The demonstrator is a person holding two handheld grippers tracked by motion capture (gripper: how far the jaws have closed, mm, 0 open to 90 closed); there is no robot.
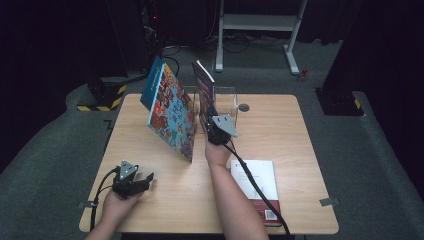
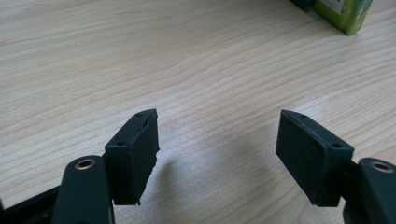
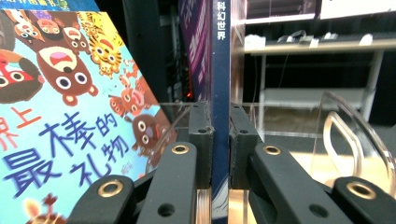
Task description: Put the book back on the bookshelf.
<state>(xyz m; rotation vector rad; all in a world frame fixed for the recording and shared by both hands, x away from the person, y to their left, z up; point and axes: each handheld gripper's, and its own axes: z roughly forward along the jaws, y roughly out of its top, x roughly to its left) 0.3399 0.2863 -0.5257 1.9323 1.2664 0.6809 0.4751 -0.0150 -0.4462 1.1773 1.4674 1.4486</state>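
My right gripper [image 1: 209, 116] [image 3: 220, 140] is shut on the spine of a thin dark blue and purple book [image 1: 203, 86] [image 3: 219, 70], which stands upright in a clear acrylic book rack [image 1: 226, 102] [image 3: 345, 130] at the table's far middle. A colourful children's picture book [image 1: 170, 107] [image 3: 60, 112] leans tilted just left of it, against the rack. My left gripper [image 1: 145, 179] [image 2: 217, 149] rests open near the table's front left corner, nothing between its jaws, just bare wood beneath.
A white book with a red lower band [image 1: 257, 187] lies flat at the front right, beside my right forearm. A small round grommet [image 1: 243, 107] sits in the wooden table [image 1: 280, 130]. A green object's corner [image 2: 345, 14] appears at the left gripper view's top right.
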